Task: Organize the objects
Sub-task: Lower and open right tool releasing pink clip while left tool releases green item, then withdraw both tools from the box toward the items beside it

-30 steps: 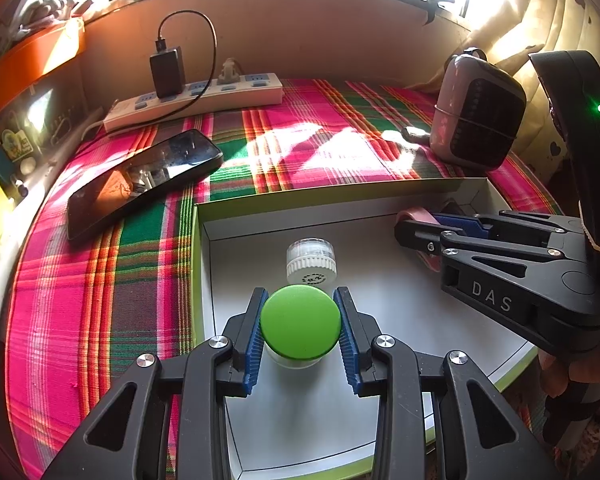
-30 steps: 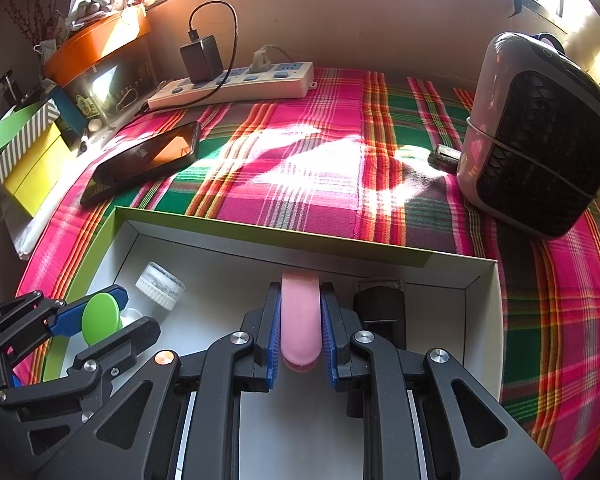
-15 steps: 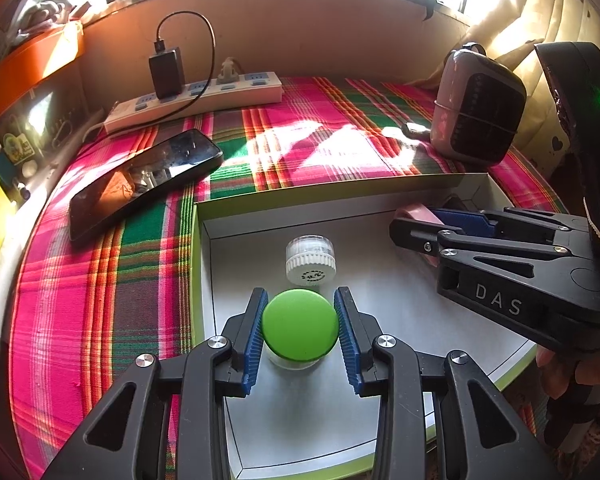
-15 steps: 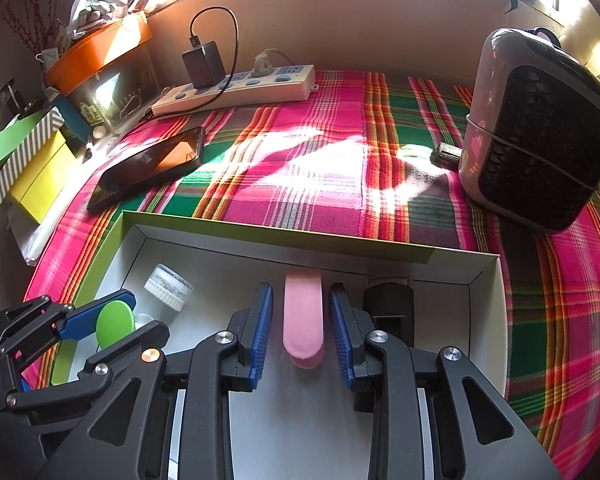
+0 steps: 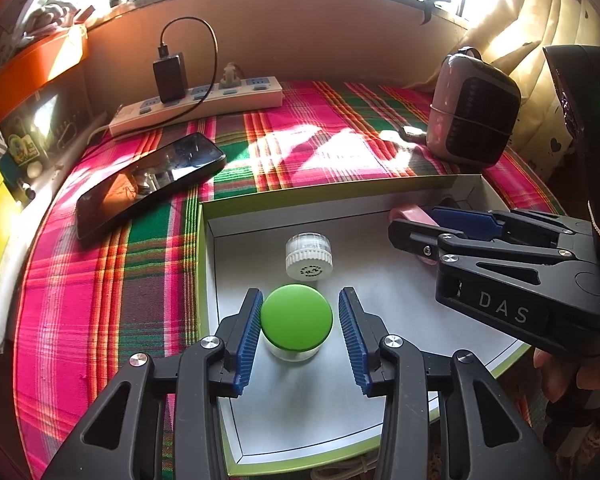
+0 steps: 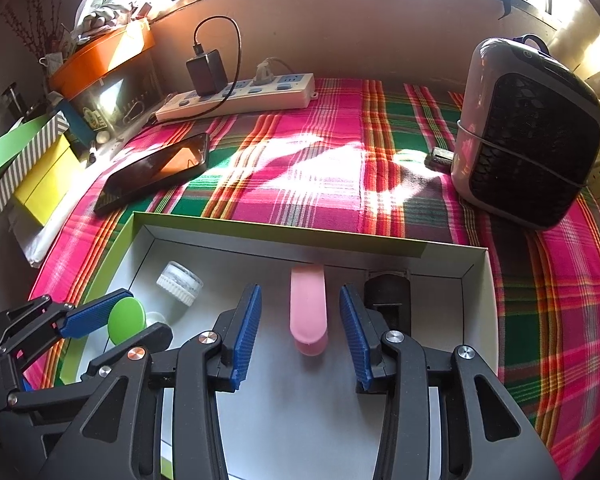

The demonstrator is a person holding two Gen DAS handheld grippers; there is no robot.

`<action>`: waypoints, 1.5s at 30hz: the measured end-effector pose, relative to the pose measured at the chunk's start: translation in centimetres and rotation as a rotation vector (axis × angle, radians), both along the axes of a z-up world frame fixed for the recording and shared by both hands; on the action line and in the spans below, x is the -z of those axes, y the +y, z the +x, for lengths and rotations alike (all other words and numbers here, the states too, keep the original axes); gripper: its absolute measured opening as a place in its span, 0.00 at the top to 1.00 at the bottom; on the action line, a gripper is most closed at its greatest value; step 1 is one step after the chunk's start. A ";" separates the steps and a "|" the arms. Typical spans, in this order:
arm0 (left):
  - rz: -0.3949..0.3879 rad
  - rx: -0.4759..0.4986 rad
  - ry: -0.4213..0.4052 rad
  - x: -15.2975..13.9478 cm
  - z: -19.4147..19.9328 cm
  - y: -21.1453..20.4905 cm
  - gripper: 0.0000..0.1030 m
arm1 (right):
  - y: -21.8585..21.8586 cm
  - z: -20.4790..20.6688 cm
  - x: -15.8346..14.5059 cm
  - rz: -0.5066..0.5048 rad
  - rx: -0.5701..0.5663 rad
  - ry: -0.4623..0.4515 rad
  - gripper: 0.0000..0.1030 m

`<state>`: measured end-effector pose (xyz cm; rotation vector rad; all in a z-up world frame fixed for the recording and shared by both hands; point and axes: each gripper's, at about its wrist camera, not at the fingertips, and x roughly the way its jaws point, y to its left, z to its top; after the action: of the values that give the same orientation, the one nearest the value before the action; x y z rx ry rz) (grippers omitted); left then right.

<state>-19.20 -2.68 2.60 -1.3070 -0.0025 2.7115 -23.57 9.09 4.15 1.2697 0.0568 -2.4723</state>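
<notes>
A shallow white box with a green rim (image 5: 202,264) (image 6: 300,236) lies on the plaid cloth. In it stands a small jar with a green lid (image 5: 296,322) (image 6: 126,320), between the pads of my left gripper (image 5: 300,296). Those jaws are opening, and a gap shows at the right pad. A pink oblong piece (image 6: 308,312) (image 5: 414,214) lies flat on the box floor between the pads of my right gripper (image 6: 300,292). Those jaws are opening too, and both pads stand clear of it. A white-capped little jar (image 5: 308,256) (image 6: 180,282) lies just beyond the green one.
A black block (image 6: 388,304) sits in the box's far right corner. Beyond the box lie a black phone (image 5: 148,184), a white power strip (image 5: 196,100) with a charger, and a grey heater (image 5: 472,120). Yellow and striped boxes (image 6: 40,176) crowd the left edge.
My right gripper has gone from shut on the pink piece to open, leaving it on the box floor. The left jaws have spread away from the green-lidded jar.
</notes>
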 end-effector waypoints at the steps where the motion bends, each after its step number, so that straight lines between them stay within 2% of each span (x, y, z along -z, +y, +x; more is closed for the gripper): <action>1: -0.002 -0.001 0.000 -0.1 0.1 0.0 0.63 | 0.0 0.1 -0.1 -0.001 0.001 0.002 0.59; 26: -0.011 -0.009 0.053 -2.3 4.4 0.0 0.63 | 0.8 5.6 -2.9 0.004 0.013 0.103 0.59; 45: 0.027 -0.023 0.078 -2.9 9.2 -1.0 0.63 | 1.4 11.2 -3.6 0.021 0.003 0.155 0.59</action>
<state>-9.98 -3.69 5.51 -1.2003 -0.0459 2.7696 -12.37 10.46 7.74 1.0849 0.1208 -2.5743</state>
